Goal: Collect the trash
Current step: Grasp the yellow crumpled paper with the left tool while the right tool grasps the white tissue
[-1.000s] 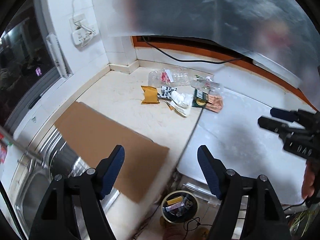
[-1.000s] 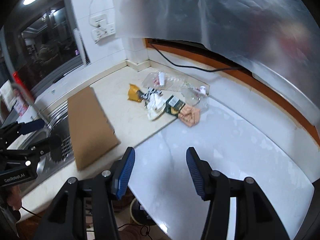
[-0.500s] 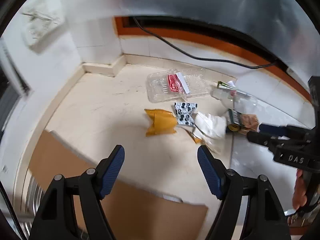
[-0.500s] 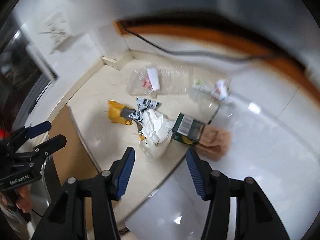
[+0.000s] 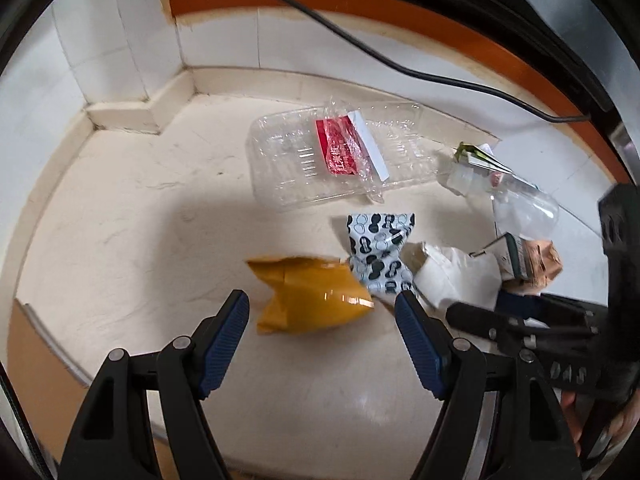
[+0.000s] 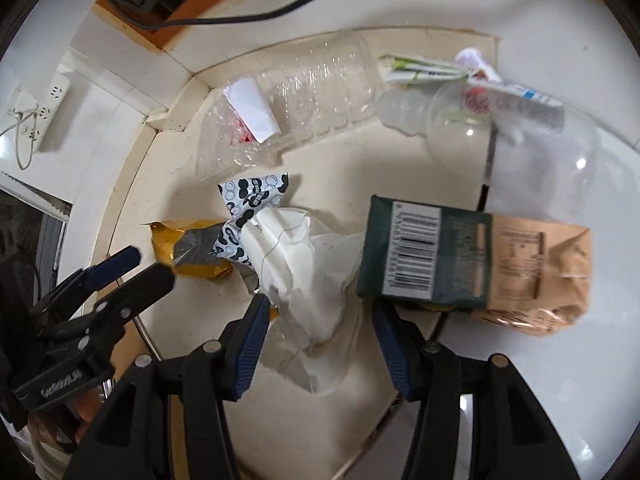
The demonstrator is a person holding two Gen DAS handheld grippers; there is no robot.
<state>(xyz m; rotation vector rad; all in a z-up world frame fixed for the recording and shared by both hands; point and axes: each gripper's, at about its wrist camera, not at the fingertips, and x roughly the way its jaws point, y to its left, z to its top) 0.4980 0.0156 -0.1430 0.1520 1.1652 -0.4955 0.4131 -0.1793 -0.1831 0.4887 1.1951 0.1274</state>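
Both my tools have dropped from a high view of the counter to just above the litter, so the first pick is, I judge, at hand. My left gripper (image 5: 322,306) stands wide open and empty, its ribbed blue pads either side of the glossy, creased yellow wrapper (image 5: 310,298); my right gripper (image 6: 318,312) is about half open, also empty, straddling the soft crumpled white paper (image 6: 308,276). Beyond lie a black-and-white printed wrapper (image 5: 378,252) and a dark green and tan pouch (image 6: 472,260) with barcode; farther back, a thin, ridged clear plastic tray (image 5: 332,162) holding a red label, and a rounded transparent bottle (image 6: 540,152). All rests on the smooth cream counter (image 5: 140,200) near the tiled corner
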